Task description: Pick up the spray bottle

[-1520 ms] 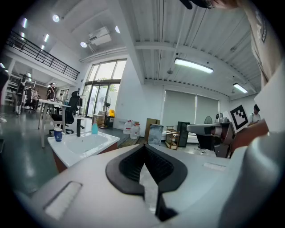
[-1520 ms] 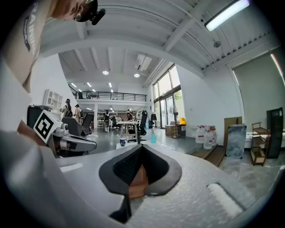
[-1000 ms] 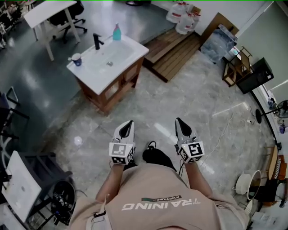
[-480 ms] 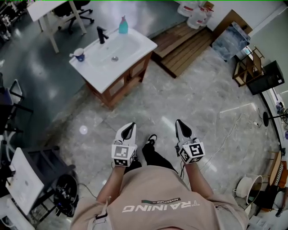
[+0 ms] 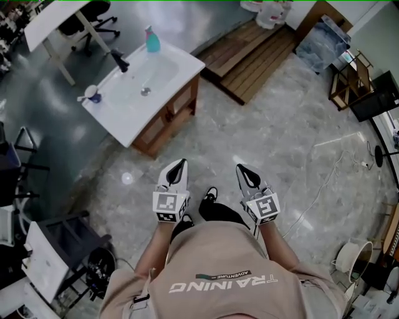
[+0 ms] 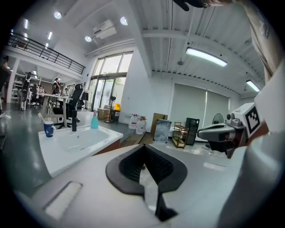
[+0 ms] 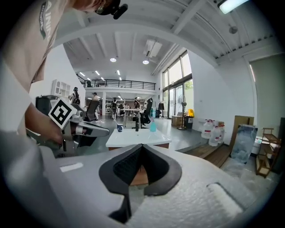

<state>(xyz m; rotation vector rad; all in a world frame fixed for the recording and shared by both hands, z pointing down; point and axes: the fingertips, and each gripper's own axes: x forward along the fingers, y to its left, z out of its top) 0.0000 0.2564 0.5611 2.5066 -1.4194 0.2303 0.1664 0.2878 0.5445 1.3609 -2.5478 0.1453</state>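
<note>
The teal spray bottle (image 5: 151,40) stands upright at the far edge of a white sink counter (image 5: 128,118), well ahead of both grippers and to their left. It also shows small in the left gripper view as the bottle (image 6: 94,120) and in the right gripper view as the bottle (image 7: 152,125). My left gripper (image 5: 179,165) and right gripper (image 5: 240,168) are held side by side over the marble floor in front of the person's body. Both are shut, with nothing between the jaws. Neither touches anything.
A black faucet (image 5: 118,60) and a blue cup (image 5: 93,95) share the counter. A wooden platform (image 5: 249,56) with water jugs (image 5: 268,12) lies beyond it. A white desk (image 5: 56,19) stands far left, a cart (image 5: 56,255) near left, shelving (image 5: 368,87) at right.
The person has stepped forward and turned; the sink counter now sits further left in the head view. Both grippers travelled along, still side by side and shut.
</note>
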